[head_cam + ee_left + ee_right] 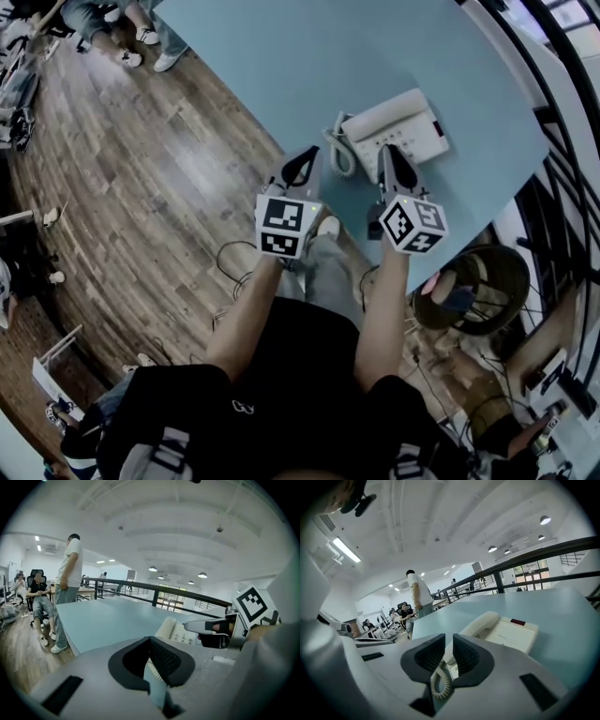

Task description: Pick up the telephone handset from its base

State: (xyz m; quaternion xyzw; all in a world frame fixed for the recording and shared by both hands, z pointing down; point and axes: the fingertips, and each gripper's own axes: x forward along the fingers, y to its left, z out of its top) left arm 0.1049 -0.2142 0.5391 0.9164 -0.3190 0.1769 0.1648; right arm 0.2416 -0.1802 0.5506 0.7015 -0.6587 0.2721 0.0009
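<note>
Handset (480,623) seated along the left side of its base (514,633), so not lifted now — both tools point at the base from its near side, presumably lining up a grab: left gripper (150,639) jaws together, right gripper (449,641) jaws a slit apart, both empty.

In the left gripper view, the right gripper (190,626) covers part of the telephone (168,628). In the right gripper view, the coiled cord (440,682) runs behind the jaws. The keypad (401,141) markings are too small to read.
</note>
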